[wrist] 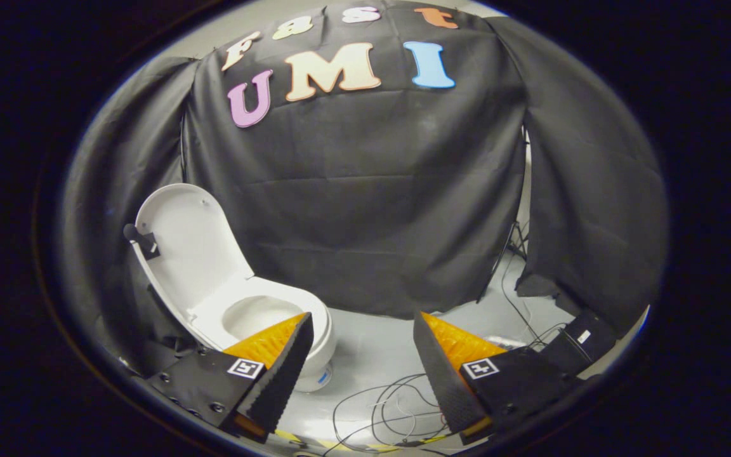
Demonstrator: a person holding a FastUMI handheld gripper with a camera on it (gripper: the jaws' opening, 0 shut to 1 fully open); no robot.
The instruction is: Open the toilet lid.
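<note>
A white toilet (315,317) stands on the floor beyond my left finger, partly covered by it. Its lid (191,244) is raised, leaning back against the black cloth wall, with a small dark tab (143,241) on its left rim. The seat and bowl (257,314) lie uncovered below it. My gripper (362,317) is open, fingers wide apart, nothing between them. It hangs to the right of the toilet and short of it, touching nothing.
Thin cables (391,406) lie in loops on the pale floor between and ahead of the fingers. A dark box (584,336) sits on the floor behind the right finger. Black cloth (365,209) walls the booth at the back and both sides.
</note>
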